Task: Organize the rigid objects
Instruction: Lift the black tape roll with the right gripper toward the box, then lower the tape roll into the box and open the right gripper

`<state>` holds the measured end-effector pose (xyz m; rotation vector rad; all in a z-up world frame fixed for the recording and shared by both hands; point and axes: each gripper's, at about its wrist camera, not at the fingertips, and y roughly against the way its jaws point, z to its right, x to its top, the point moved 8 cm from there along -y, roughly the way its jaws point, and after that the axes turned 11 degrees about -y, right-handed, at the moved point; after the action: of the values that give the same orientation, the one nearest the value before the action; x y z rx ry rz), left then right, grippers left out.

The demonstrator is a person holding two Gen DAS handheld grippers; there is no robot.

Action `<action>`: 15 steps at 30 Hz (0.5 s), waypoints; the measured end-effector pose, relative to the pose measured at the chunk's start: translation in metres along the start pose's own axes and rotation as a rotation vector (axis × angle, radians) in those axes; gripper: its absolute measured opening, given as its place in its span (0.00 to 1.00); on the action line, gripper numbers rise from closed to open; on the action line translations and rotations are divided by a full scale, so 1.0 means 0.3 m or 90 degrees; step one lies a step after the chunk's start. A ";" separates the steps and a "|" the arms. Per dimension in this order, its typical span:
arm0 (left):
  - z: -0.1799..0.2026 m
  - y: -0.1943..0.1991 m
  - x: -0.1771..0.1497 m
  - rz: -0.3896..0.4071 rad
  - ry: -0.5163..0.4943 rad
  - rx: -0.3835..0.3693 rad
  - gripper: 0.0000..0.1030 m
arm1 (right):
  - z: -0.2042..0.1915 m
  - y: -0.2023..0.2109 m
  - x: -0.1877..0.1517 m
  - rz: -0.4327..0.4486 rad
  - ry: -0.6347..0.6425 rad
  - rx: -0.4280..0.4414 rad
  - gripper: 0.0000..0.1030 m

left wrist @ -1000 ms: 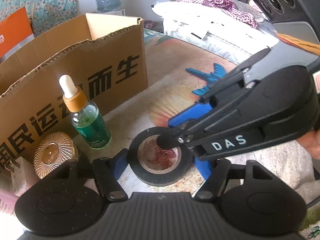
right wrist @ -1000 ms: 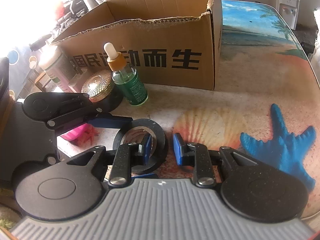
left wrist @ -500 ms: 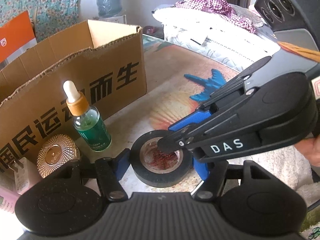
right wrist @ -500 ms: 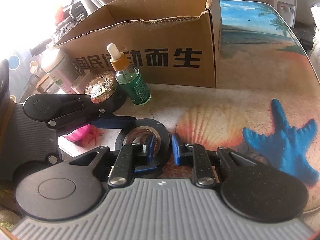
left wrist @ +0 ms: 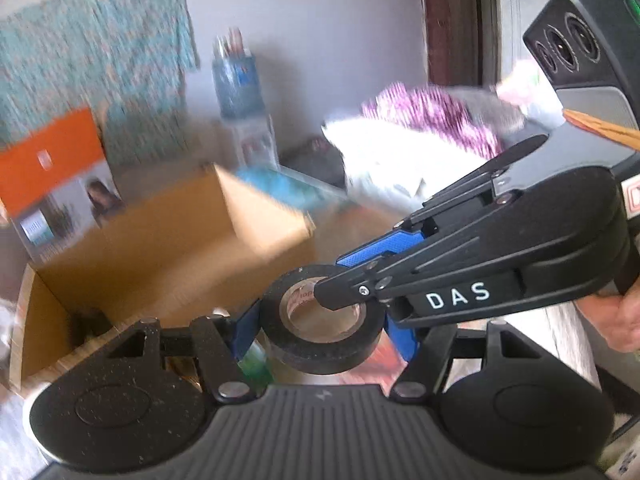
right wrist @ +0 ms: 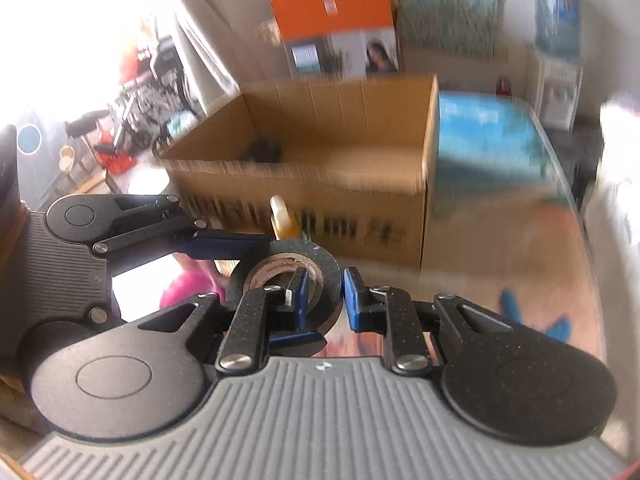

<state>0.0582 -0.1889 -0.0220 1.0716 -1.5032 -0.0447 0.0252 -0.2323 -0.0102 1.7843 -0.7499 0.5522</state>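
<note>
Low in the left wrist view, the left gripper has its blue pads set against the outer sides of the black tape roll, so it pinches the roll across its full width. In the right wrist view the right gripper pinches the same roll's wall: one pad sits inside the core, the other against the outside, at the frame's centre. Both grippers hold the tape at once, and it appears lifted off the table; the background is blurred with motion.

Just beyond the roll, the dropper bottle stands with its cap showing above the tape, and a pink item lies low left of centre. Farther back, mid-frame, the open cardboard box waits, with something dark in its far corner. An orange carton stands behind it at the top.

The step seems to be carrying the tape to the box. To do it well, I would keep the roll level and move both grippers as one, since any drift between them would twist the roll out of a grip. Clear the bottle's cap and the box's near wall with height to spare, bring the roll fully over the opening, then lower it before easing either grip.
</note>
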 end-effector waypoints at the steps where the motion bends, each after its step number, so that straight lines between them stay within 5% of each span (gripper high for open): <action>1: -0.021 0.022 0.025 0.012 -0.004 0.014 0.66 | -0.017 0.023 0.031 0.016 0.010 0.003 0.17; 9: -0.255 0.070 0.150 0.026 0.016 0.090 0.66 | -0.161 0.070 0.315 0.083 0.103 0.056 0.18; 15: -0.478 -0.072 0.081 -0.086 0.108 0.047 0.66 | -0.198 -0.155 0.477 -0.017 0.085 0.113 0.18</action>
<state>0.1893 -0.1399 0.0230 1.2055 -1.2869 0.0075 0.1574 -0.1973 0.0763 1.8963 -0.5997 0.7303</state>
